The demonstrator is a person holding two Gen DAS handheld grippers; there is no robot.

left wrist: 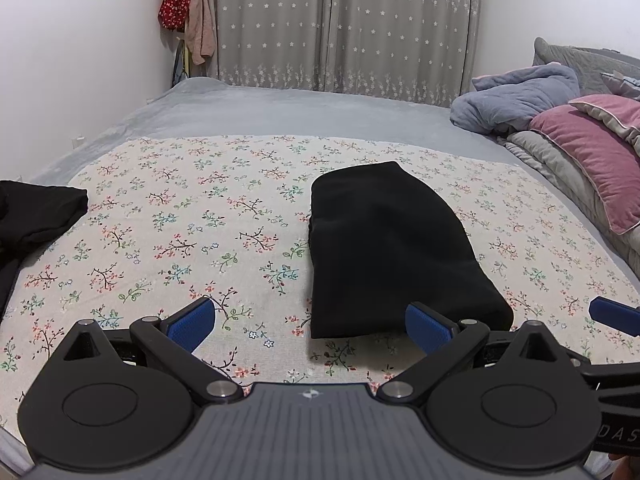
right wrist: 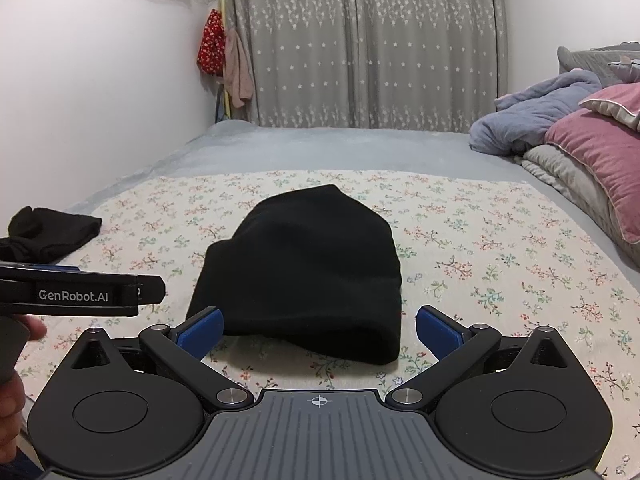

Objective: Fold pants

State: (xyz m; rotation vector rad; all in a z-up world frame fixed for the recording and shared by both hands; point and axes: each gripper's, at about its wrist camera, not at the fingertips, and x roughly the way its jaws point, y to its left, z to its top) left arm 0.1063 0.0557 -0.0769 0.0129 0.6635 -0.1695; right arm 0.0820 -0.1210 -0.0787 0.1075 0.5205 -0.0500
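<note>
The black pants (right wrist: 304, 272) lie folded into a thick, compact bundle on the flowered sheet (left wrist: 168, 216), near the middle of the bed, with a rounded far end and a straight near edge. My right tongs (right wrist: 319, 326) stand wide, both blue pads apart and holding nothing; the near edge of the pants is just in front of them, between the two pads, and I cannot tell if the left pad touches the cloth. My left tongs (left wrist: 310, 322) are also wide and hold nothing; the pants sit toward their right pad. The right view shows my left tongs from the side and a part of my hand (right wrist: 14, 396) on the handle, which the left view does not show. The left view shows only one blue tip of my right tongs at its right edge. Both views show another black garment (left wrist: 36, 216) far to the left, well apart from the pants, and pillows (right wrist: 600, 148) on the right. I see no container here.
</note>
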